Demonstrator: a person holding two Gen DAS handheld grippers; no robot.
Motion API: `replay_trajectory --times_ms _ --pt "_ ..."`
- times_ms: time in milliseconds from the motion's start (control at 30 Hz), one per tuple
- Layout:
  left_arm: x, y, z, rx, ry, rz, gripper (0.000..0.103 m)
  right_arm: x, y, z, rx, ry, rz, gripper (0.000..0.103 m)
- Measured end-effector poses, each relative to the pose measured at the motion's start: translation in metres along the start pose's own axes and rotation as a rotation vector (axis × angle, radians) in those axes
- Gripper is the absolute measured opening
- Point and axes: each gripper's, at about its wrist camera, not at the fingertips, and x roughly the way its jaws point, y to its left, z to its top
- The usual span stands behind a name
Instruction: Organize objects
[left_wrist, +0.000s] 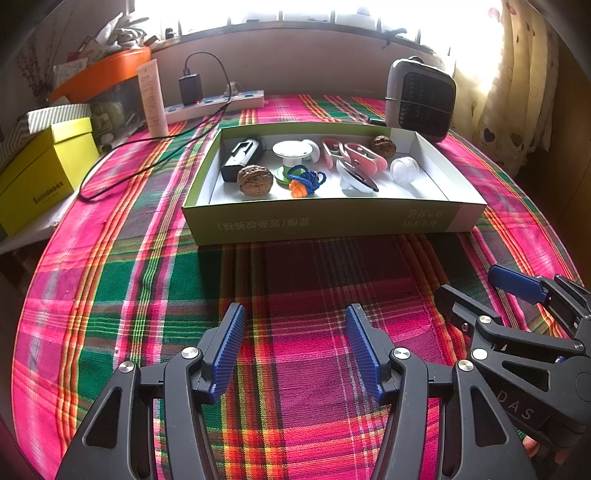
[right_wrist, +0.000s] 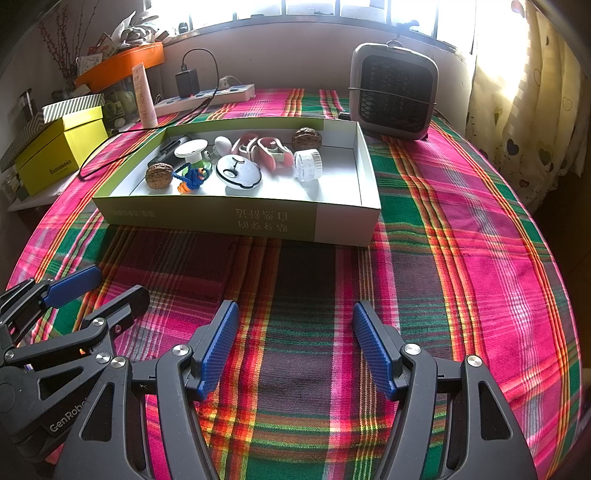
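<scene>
- Two black grippers with blue ribbed pads hover low over the pink-and-green plaid tablecloth (left_wrist: 110, 266); both hold nothing.
- Left gripper (left_wrist: 295, 347), bottom centre of its view: jaws spread wide.
- Shallow green-and-white cardboard box (left_wrist: 325, 221), frame centre, holds a brown walnut (left_wrist: 255, 180), a blue-and-orange knitted toy (left_wrist: 303, 182) and a clear round jar (left_wrist: 404, 169).
- Right gripper (right_wrist: 293, 347): jaws likewise apart.
- Grey desk fan (right_wrist: 394, 90), upper right.

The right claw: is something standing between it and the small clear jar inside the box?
Only the box's near wall. The clear jar lies behind it; the right claw is open over bare cloth and must go over the wall.
</scene>
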Motion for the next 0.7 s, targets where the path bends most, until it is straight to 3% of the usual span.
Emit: replay_trajectory --times_ms 700 --pt "-0.0004 -0.0013 0.0007 0.001 0.001 0.0 0.055 0.0 0.0 0.0001 0.0 0.0 0.0 0.065"
